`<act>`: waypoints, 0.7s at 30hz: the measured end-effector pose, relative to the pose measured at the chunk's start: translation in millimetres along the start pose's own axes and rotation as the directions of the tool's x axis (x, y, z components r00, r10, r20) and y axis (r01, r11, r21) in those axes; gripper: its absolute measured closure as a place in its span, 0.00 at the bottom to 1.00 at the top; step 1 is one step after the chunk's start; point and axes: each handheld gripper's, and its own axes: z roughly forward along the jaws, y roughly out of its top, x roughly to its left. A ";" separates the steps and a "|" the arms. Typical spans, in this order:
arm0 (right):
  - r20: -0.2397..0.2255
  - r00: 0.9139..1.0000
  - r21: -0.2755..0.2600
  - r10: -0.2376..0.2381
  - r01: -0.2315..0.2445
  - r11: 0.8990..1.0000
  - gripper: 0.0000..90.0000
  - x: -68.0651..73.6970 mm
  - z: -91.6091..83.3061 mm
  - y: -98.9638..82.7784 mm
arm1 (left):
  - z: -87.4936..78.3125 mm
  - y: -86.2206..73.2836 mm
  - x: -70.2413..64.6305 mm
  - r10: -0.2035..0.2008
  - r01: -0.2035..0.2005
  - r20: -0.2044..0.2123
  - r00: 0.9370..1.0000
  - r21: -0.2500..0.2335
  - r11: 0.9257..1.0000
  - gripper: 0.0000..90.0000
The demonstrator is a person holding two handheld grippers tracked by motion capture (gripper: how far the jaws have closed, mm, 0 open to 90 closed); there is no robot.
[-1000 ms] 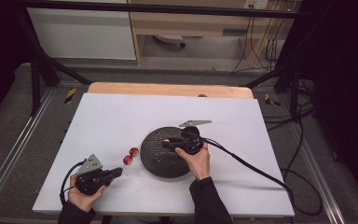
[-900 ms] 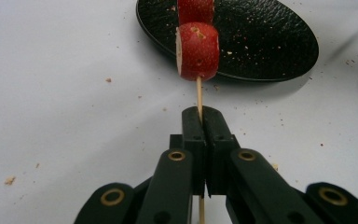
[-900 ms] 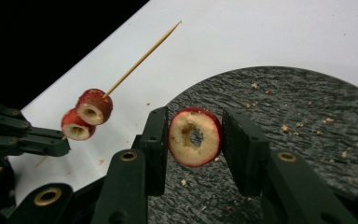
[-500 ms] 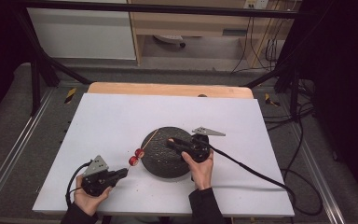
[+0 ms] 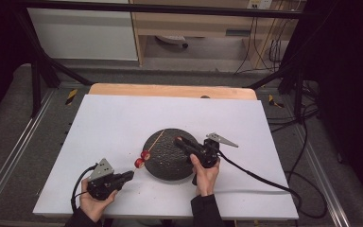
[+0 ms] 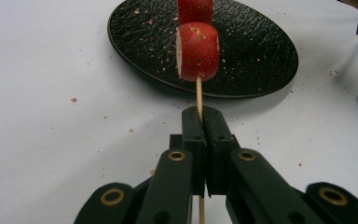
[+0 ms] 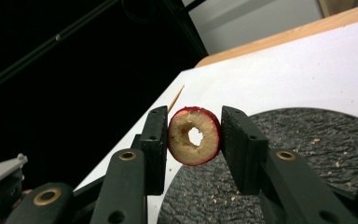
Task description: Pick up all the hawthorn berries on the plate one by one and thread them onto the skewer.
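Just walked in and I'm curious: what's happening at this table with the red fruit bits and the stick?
A person is threading red fruit pieces onto a skewer. The left hand-held gripper is shut on the skewer's lower end; two pieces are already on it, beside the black plate. The right hand-held gripper is over the plate, shut on a cored fruit ring with a hole through its middle. The skewer's pointed tip shows just behind the ring; the ring isn't on it yet.

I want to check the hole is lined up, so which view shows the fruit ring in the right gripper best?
The right gripper view: the fruit ring faces the camera, hole open, between the right gripper's jaws. The high view leaves it too small; the left gripper view looks elsewhere.
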 end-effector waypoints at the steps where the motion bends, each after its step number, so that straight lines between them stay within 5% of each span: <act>1: 0.003 1.000 -0.006 0.001 -0.001 1.000 0.70 -0.3 0.1 0.2 | 0.6 0.0 -0.7 -0.001 0.001 0.001 1.000 -0.002 1.000 0.98; 21: -0.020 0.997 -0.161 0.072 -0.074 0.984 0.70 -6.9 5.0 16.6 | 7.9 3.7 -14.7 -0.004 0.004 0.017 1.000 -0.037 0.999 0.98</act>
